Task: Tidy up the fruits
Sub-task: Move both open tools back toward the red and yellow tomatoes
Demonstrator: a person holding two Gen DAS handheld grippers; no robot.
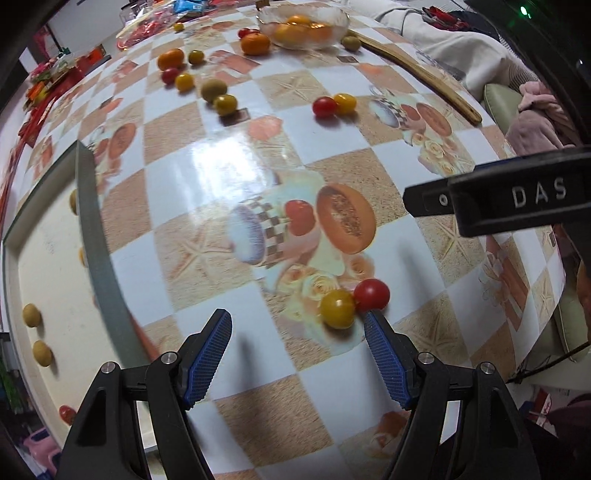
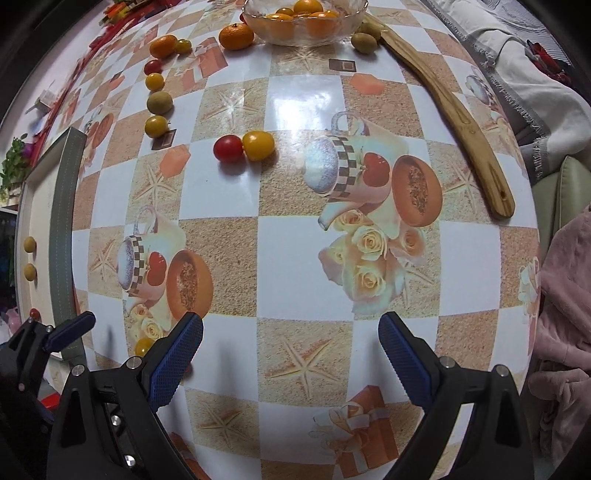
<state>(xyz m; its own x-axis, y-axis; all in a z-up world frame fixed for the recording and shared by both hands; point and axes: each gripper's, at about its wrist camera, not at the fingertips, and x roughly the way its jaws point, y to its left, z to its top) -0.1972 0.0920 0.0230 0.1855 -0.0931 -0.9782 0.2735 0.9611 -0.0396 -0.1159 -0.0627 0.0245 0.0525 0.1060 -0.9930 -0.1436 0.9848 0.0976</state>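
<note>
My left gripper (image 1: 297,324) is open and empty above the checkered table. A yellow cherry tomato (image 1: 337,308) and a red one (image 1: 371,294) lie just ahead, near its right fingertip. My right gripper (image 2: 291,328) is open and empty. Ahead of it lie a red tomato (image 2: 228,148) and a yellow tomato (image 2: 258,145), side by side. A glass bowl (image 2: 258,27) with oranges stands at the far edge. More small fruits (image 2: 159,102) and an orange (image 2: 236,36) lie scattered at the far left. A grey-rimmed tray (image 1: 92,229) at the left holds a few small fruits.
A long wooden spatula (image 2: 458,118) lies along the table's right side. Two green fruits (image 2: 364,38) sit beside the bowl. Pink and white cloths (image 2: 565,295) lie off the right edge. The left gripper (image 2: 55,339) shows at the right view's lower left.
</note>
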